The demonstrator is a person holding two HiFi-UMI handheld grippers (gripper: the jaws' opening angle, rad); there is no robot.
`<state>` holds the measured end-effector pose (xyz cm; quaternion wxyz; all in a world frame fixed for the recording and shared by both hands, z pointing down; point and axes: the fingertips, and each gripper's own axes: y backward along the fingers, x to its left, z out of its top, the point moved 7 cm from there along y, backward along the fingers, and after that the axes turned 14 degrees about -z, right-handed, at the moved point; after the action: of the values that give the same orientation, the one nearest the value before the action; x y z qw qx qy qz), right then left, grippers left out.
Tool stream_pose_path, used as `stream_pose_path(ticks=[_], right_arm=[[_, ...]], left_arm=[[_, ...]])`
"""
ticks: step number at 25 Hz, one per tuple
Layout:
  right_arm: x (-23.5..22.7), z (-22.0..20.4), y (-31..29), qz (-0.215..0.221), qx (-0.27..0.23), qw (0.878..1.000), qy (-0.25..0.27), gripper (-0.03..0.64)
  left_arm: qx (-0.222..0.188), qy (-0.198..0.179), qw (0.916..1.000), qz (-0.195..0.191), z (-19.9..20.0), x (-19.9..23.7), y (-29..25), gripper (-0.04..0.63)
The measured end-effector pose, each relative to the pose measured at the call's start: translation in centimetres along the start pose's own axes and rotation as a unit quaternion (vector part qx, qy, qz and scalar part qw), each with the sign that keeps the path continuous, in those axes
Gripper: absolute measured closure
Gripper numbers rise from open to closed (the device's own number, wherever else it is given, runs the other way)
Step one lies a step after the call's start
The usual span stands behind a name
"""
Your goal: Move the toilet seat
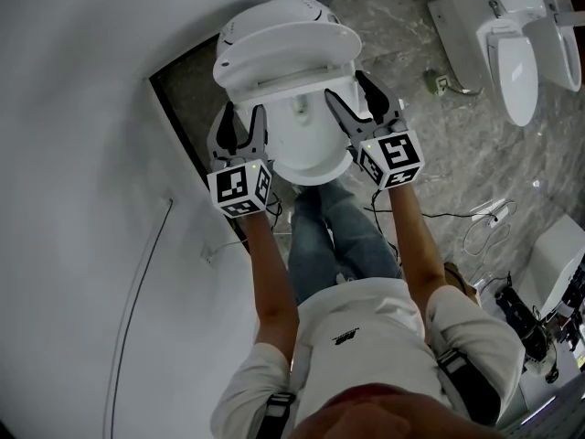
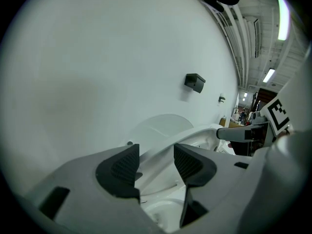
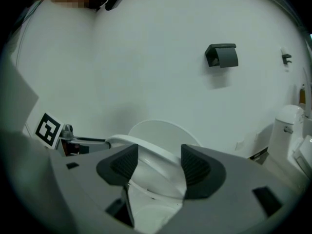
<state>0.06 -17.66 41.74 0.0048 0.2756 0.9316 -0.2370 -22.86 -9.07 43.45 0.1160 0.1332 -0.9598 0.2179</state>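
Lab mock-up bathroom: toilet (image 1: 311, 158), second toilet (image 1: 512, 58), loose cables (image 1: 483, 231), strip lights (image 2: 282, 11).

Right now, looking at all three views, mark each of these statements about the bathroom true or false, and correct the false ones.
1. The left gripper and right gripper flank the toilet bowl. True.
2. The lid lies shut over the bowl. False: it stands raised toward the wall, and the bowl is uncovered.
3. The holder on the wall is white. False: it is dark.
4. A second toilet stands at the upper right of the head view. True.
5. Both grippers' jaws are closed together. False: each pair stands apart.
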Motion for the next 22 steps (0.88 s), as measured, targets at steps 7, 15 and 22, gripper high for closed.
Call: stream_pose_path(ticks=[7, 15, 22], right_arm=[[0.0, 0.5, -0.9, 0.001, -0.004, 1.000, 0.007, 0.324], [-0.1, 1.1, -2.1, 0.002, -0.008, 1.000, 0.009, 0.324], [-0.3, 1.4, -3.2, 0.003, -0.010, 1.000, 0.011, 0.324]], left_arm=[[-0.001, -0.014, 0.9999, 0.008, 0.6, 0.3, -0.7, 0.357], [-0.006, -0.021, 0.9996, 0.017, 1.3, 0.8, -1.7, 0.359], [-0.011, -0.023, 0.9993, 0.026, 1.8, 1.2, -2.5, 0.359]])
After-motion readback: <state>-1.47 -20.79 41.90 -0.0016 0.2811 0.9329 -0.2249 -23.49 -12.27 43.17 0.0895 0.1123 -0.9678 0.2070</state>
